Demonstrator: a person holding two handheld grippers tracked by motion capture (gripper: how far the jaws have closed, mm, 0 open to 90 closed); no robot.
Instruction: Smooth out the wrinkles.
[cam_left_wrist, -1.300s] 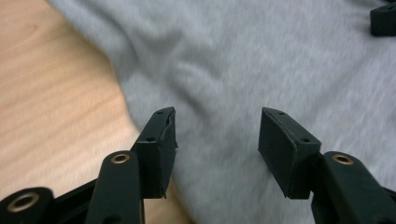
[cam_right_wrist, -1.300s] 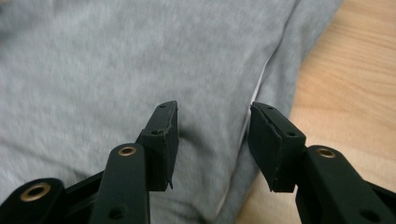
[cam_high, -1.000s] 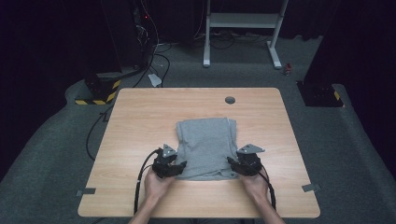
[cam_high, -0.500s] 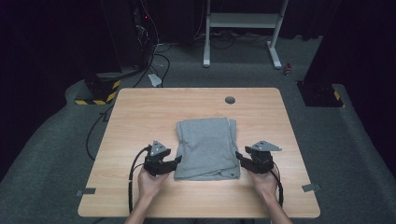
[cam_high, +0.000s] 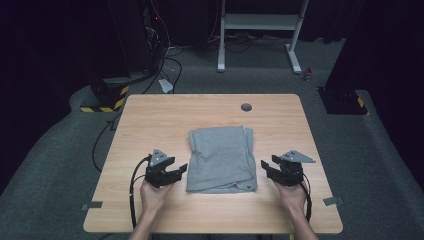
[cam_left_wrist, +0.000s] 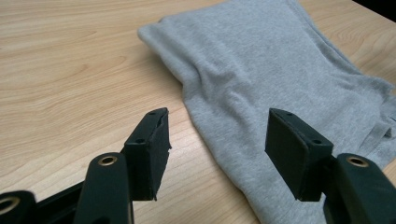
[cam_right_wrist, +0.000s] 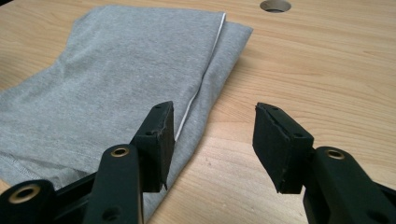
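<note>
Both of my grippers have pulled away from the folded grey shirt (cam_high: 221, 159) to each side. Now my left gripper (cam_high: 176, 171) sits just beside its left edge and my right gripper (cam_high: 266, 169) just beside its right edge. Each pair of jaws has just been opening and stands partly open with nothing in it. That shirt lies flat in the middle of the wooden table (cam_high: 150, 120). I think it is soft, light and floppy, so I would pinch it at a folded edge or a corner.
</note>
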